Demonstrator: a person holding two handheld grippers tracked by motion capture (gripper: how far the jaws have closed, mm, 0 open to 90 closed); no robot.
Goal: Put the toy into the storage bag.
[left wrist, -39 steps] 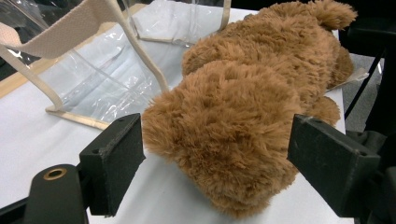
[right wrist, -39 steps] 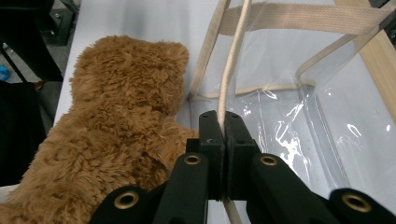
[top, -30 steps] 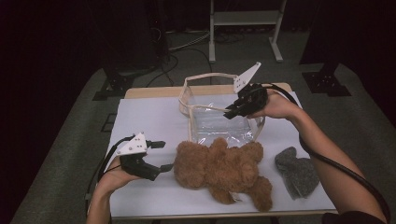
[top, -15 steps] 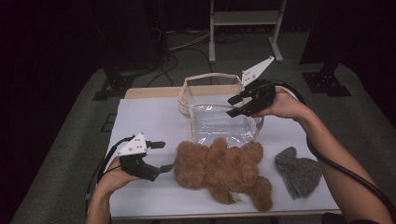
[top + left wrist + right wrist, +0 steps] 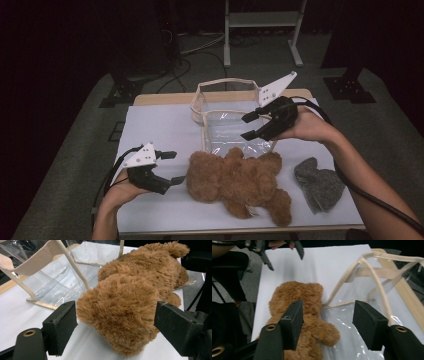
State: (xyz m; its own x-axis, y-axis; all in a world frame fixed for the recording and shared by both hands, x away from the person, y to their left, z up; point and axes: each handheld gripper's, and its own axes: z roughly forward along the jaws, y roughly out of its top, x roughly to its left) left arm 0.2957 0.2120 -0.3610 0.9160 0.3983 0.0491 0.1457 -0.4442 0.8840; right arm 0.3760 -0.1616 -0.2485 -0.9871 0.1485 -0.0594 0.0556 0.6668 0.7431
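A brown teddy bear [image 5: 240, 182] lies on its side on the white table cover, its head toward my left gripper [image 5: 176, 167]. That gripper is open, and in the left gripper view the bear's head [image 5: 125, 310] sits between the jaws without touching the pads. A clear plastic bag [image 5: 230, 131] with cream straps [image 5: 220, 82] stands just behind the bear. My right gripper [image 5: 245, 127] hovers over the bag's right side. Its jaws have just been opening and nothing is between them. The right gripper view looks down on the bear [image 5: 297, 297] and the bag [image 5: 362, 305].
A grey woolly cloth [image 5: 317, 185] lies on the table [image 5: 150, 120] right of the bear. The cover's left and back-left parts are bare. Behind the table are a dark floor with cables and a white rack [image 5: 262, 20].
My right gripper has lifted and drifted right from the bag's rim, and its jaws have spread apart. The left gripper, the bear and the cloth have stayed put.
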